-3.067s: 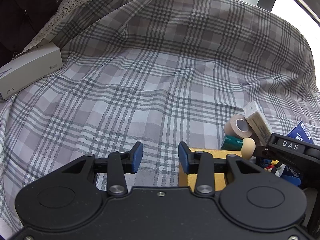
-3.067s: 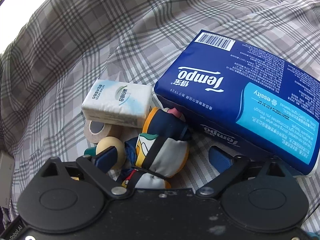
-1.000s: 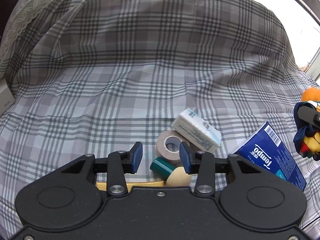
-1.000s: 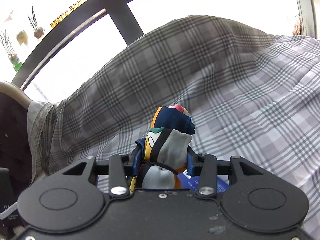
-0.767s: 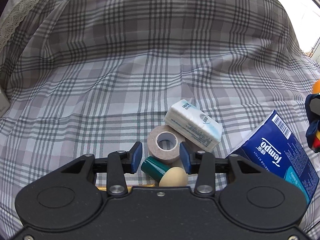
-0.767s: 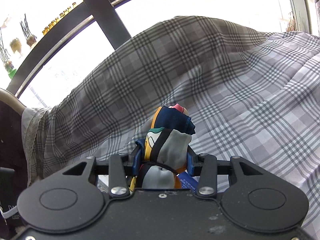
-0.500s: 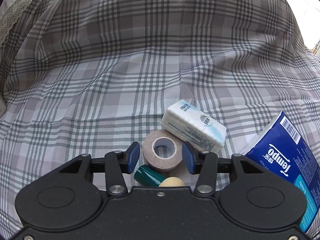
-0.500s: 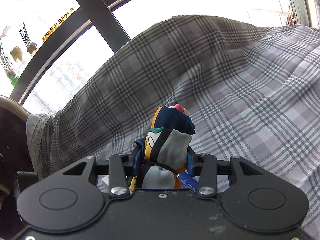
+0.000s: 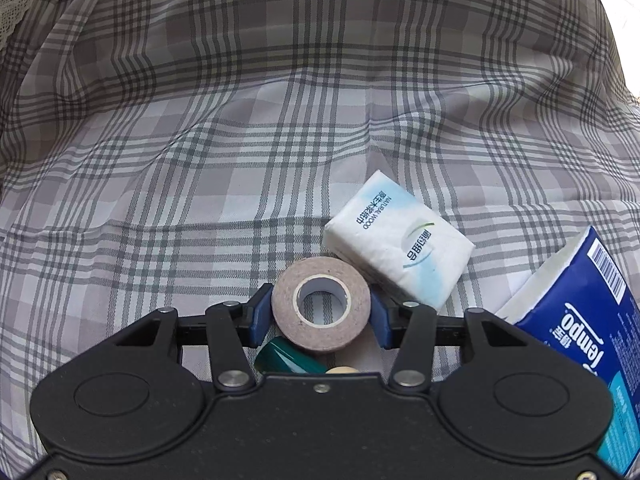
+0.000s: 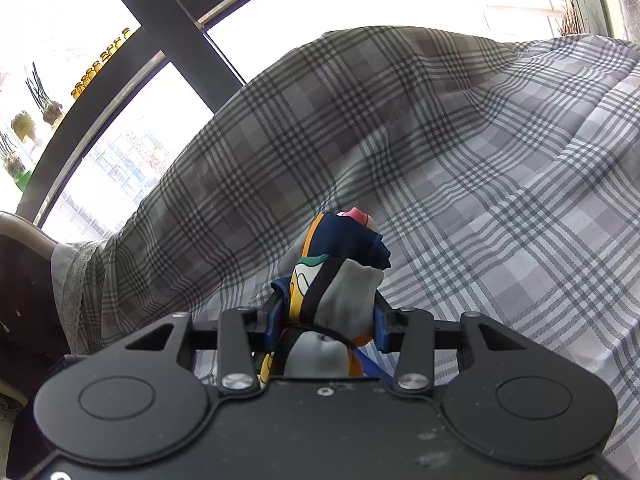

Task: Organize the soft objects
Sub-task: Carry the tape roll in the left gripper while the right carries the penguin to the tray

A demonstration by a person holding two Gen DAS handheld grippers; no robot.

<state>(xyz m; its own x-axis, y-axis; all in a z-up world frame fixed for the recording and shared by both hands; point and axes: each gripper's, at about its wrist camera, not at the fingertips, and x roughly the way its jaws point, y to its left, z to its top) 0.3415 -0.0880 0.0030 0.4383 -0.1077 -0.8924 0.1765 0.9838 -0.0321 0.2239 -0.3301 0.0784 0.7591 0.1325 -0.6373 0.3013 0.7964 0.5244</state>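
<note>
Left wrist view: the left gripper (image 9: 320, 316) is seen pointing down at a grey plaid cloth (image 9: 240, 140), its jaws having just been opening, and a roll of tan tape (image 9: 321, 305) lies flat between the two blue pads; whether the pads press on the roll cannot be told, though they stand right at its sides. A white tissue packet (image 9: 400, 240) is set just beyond the roll, touching it at the upper right. A blue Tempo tissue pack (image 9: 580, 328) is seen near the right edge. Below the roll a teal cylinder (image 9: 288, 360) and a beige rounded thing (image 9: 341, 370) are partly hidden by the gripper body. In the right wrist view the right gripper (image 10: 324, 326) is closed on a bundled multicoloured cloth (image 10: 340, 280), held above the plaid cloth, with window frames (image 10: 160, 12) behind.
</note>
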